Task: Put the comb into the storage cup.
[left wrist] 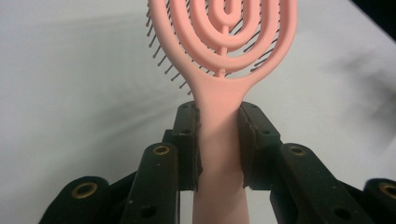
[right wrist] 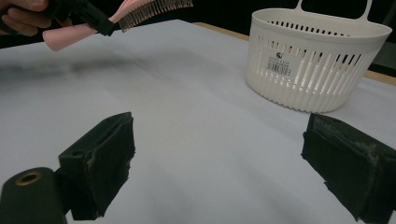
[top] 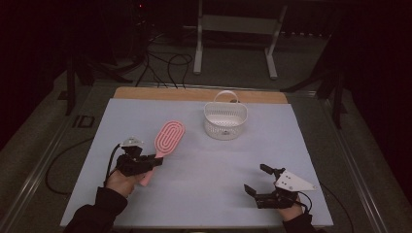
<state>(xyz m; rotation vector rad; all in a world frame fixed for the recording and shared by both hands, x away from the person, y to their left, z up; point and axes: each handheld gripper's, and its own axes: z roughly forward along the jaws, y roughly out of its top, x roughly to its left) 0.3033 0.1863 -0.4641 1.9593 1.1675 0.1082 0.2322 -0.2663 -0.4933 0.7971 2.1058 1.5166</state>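
A pink hairbrush (top: 166, 140) with a looped open head is held off the table by its handle. My left gripper (top: 156, 160) is shut on that handle, and in the left gripper view both pads press the pink hairbrush (left wrist: 219, 135) just below the head, bristles facing down. In the right gripper view the hairbrush (right wrist: 116, 16) hangs above the mat at the upper left. My right gripper (top: 257, 179) rests near the front right of the table, jaws wide apart and empty. A white slotted basket (top: 225, 119) with a loop handle stands at the back centre, also the basket (right wrist: 317, 58) beyond the right jaws.
A pale blue-grey mat (top: 204, 160) covers the table, with a wooden strip (top: 194, 93) along its far edge. Cables and a white metal frame (top: 233, 29) lie on the dark floor behind the table.
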